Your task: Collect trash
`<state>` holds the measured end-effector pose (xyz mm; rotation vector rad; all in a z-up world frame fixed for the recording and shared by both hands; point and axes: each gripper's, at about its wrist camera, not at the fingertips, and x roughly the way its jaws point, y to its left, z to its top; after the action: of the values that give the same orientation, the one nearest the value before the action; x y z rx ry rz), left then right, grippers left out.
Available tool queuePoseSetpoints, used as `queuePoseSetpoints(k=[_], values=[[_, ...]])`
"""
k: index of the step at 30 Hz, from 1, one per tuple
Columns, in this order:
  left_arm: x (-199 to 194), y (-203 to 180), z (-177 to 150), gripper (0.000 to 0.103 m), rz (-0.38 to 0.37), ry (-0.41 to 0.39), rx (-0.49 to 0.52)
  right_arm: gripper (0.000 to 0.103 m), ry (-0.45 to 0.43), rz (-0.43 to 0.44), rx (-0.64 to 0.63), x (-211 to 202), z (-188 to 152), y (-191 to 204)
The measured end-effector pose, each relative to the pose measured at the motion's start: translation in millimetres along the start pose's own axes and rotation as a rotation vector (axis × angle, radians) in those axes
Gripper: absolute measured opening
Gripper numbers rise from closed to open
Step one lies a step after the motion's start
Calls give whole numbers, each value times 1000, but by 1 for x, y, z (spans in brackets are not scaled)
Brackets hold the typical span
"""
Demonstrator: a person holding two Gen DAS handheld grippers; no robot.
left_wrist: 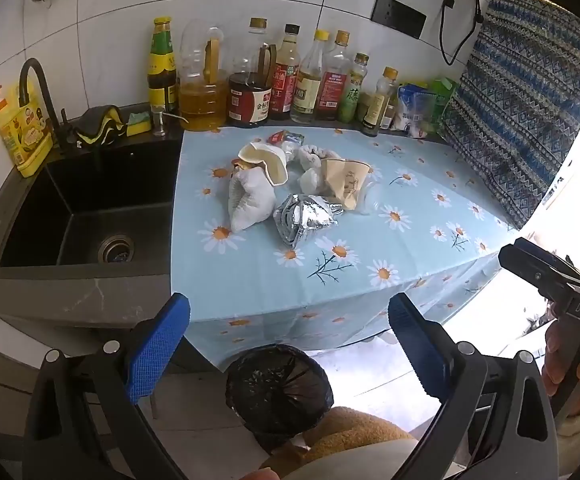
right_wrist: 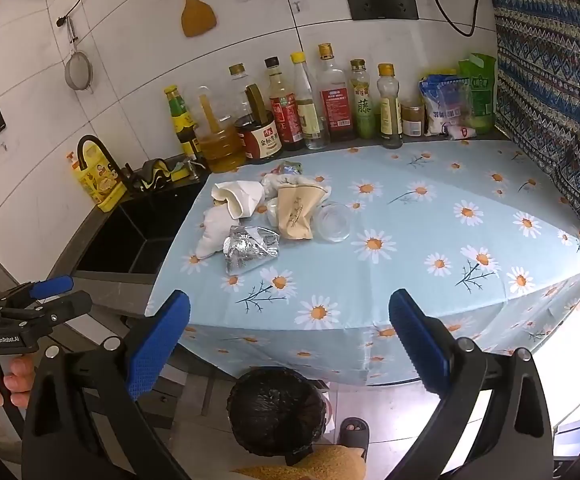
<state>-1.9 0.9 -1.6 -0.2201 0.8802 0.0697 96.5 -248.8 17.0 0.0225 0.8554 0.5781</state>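
Trash heaped on the surface, both our jaws wide and empty.

The trash pile (left_wrist: 293,184), crumpled paper cups (right_wrist: 297,210), a foil wrapper (right_wrist: 250,250) and white wrappings, sits bunched mid-cloth near the sink (left_wrist: 86,216), handy for one-by-one picking. The lined bin (left_wrist: 278,392) stands on the floor just below the surface edge, likely to catch drops. We hold the left gripper (left_wrist: 290,344) and right gripper (right_wrist: 290,344) back, tilted down.

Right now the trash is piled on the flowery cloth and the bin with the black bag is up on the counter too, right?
Not quite. The trash pile is on the flowery cloth, but the bin with the black bag stands on the floor below the counter edge, as the right wrist view shows.
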Motion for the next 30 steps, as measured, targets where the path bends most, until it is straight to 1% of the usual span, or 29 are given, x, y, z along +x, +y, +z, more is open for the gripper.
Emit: queuePoseSetpoints(k=[6, 30], values=[[-3, 0, 0, 96, -5, -13, -1, 99, -4, 3, 4, -1, 1, -1], [-8, -1, -3, 96, -28, -12, 4, 99, -1, 4, 1, -10, 0, 4]])
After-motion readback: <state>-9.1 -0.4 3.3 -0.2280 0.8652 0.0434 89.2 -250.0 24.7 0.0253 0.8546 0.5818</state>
